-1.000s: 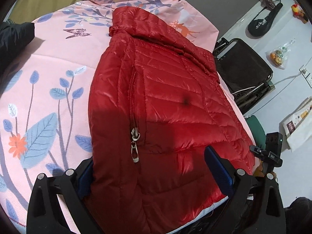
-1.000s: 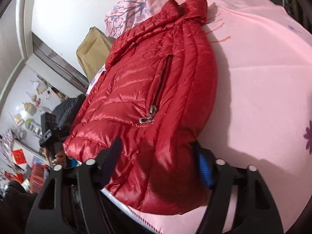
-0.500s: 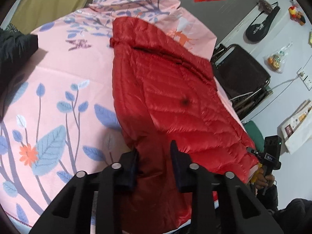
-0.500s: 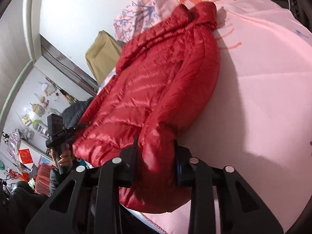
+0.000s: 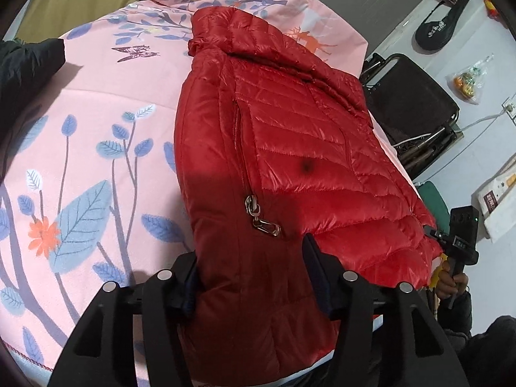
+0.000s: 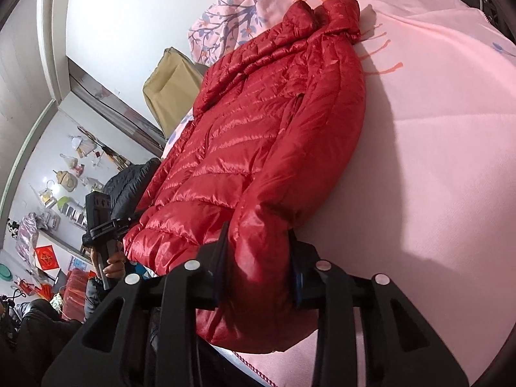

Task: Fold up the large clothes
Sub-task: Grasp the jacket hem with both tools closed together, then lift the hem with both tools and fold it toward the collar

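While both pairs of tongs sit at the near hem of the red down jacket [image 5: 290, 148], I judge the step to be taking hold of the bottom edge so it can be folded up toward the collar [image 5: 225, 29]. My left tongs [image 5: 251, 277] are spreading, their pads straddling a thick band of hem below the pocket zipper pull [image 5: 262, 219]; whether they bite is unclear. My right tongs [image 6: 258, 258] are also easing apart, yet the sleeve cuff bulges between the pads and looks pinched. To do this well I would take equal bites of the slippery quilted shell at both corners, lift together, and keep the hem straight so the sleeve does not slide out. The jacket lies lengthways on the bed's pink floral sheet [image 5: 80, 122], collar at the far end. From the left view I get the zipper pull, a dark spot on the panel, a black garment [image 5: 29, 64] and a folding chair [image 5: 409, 103] beyond the bed; the right view alone shows the sleeve [image 6: 322, 129] along the jacket's edge and a tan cushion [image 6: 171, 80] by the wall.
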Demonstrator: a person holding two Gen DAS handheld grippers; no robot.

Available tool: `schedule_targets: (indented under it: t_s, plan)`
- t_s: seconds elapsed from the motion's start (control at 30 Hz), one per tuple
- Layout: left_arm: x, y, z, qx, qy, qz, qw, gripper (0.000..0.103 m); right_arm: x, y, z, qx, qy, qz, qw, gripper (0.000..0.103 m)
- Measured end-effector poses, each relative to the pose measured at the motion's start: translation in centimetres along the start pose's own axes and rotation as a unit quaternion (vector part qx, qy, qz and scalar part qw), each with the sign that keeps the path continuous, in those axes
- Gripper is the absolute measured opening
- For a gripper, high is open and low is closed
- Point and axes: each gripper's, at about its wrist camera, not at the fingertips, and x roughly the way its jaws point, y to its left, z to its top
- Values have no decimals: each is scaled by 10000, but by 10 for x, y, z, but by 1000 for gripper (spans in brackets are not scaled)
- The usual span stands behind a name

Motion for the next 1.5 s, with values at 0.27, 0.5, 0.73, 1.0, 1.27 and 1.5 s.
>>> schedule_targets:
  t_s: [0.27, 0.5, 0.73, 1.0, 1.27, 1.5]
  plan:
    - [0, -11, -5, 42, 3, -52, 10000, 58, 9, -2, -4, 54, 215, -184, 9996, 41]
    - [-11, -12, 1, -25, -228, -46, 9997, 17, 9, 7, -2, -122, 142, -145, 9997, 35]
    - [-33, -35, 32, 156, -628, -355, 9973, 15, -6, 17, 22, -22, -133, 198, 9997, 33]
    - [-49, -55, 89, 302, -1018, -607, 9925, 15, -30, 37, 78, -75, -705, 786, 9944, 30]
    - [-36, -81, 152, 702, -1055, -511, 9906, 15, -26, 58, 147, -258, -957, 808, 9918, 30]
    - [-17, -78, 216, 688, -1150, -464, 9899, 15, -10, 42, 220, 96, -1277, 750, 9889, 29]
